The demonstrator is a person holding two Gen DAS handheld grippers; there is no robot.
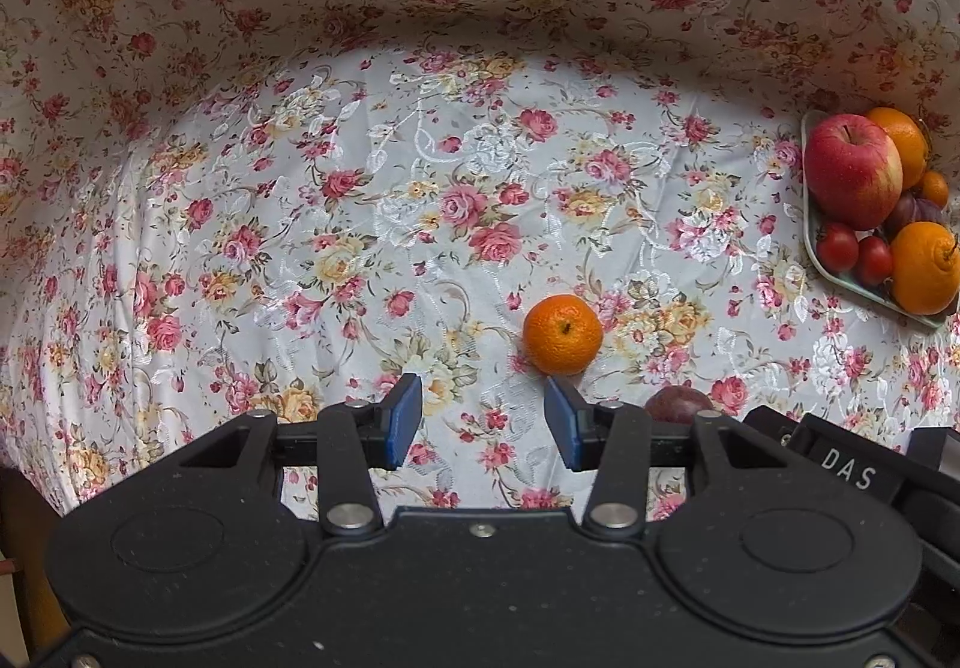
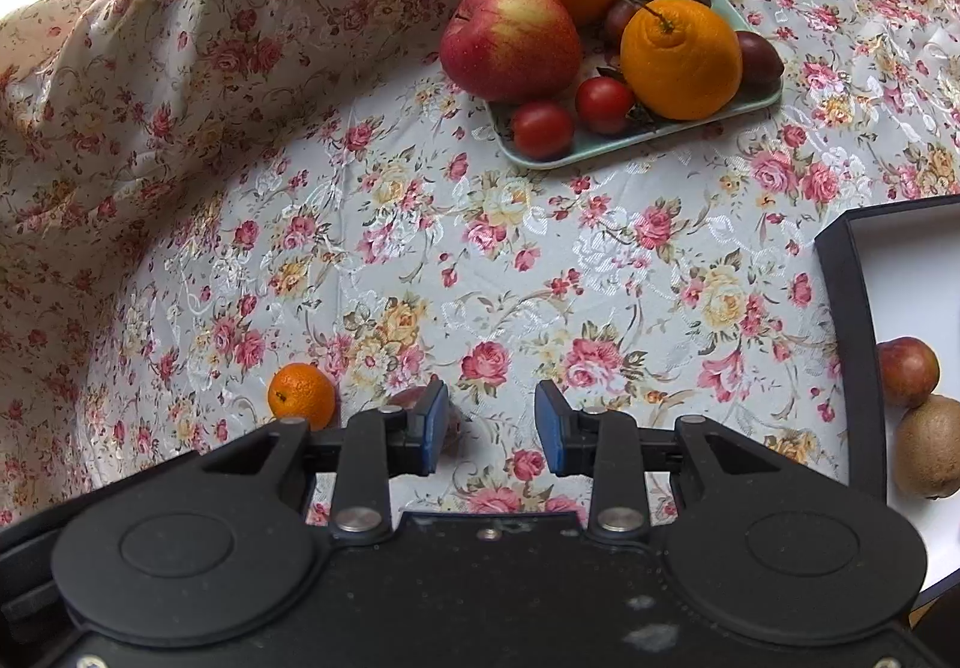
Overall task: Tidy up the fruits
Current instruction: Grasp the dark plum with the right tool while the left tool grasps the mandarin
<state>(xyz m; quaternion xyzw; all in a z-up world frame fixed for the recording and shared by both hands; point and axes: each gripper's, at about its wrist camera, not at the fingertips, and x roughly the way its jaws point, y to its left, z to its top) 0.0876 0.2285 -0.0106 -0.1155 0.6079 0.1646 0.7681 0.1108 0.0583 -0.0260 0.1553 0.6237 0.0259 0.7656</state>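
Small round orange mandarin point(image 1: 562, 333), pitted skin, dark stem scar facing up, lies alone on the floral tablecloth point(image 1: 360, 176). It sits just ahead of the left gripper point(image 1: 483, 422), slightly toward its right blue pad; no contact.

Dark red-purple plum point(image 1: 679, 404) lies close beside the mandarin, half hidden behind the left gripper's frame. In the right wrist view the same plum point(image 2: 414, 401) shows behind the left finger of the right gripper point(image 2: 491, 425), not between the pads.

Both grippers released: blue pads apart, only cloth between them, nothing held.

Only legible writing: white letters "DAS" on a black block point(image 1: 849, 467) at the left view's right edge.

Pale green rectangular tray point(image 2: 606, 147) stands well apart toward the back, heaped:
- large red-yellow apple point(image 2: 510, 38)
- two big oranges point(image 2: 681, 59), the nearer with stalk attached
- two red cherry tomatoes point(image 2: 543, 128)
- dark plums and a small mandarin behind.

Black-rimmed box with white floor point(image 2: 852, 320) at the right edge holds a red plum point(image 2: 907, 371) and a brown fuzzy kiwi point(image 2: 930, 446), touching.

The cloth rises in folds behind the tray.
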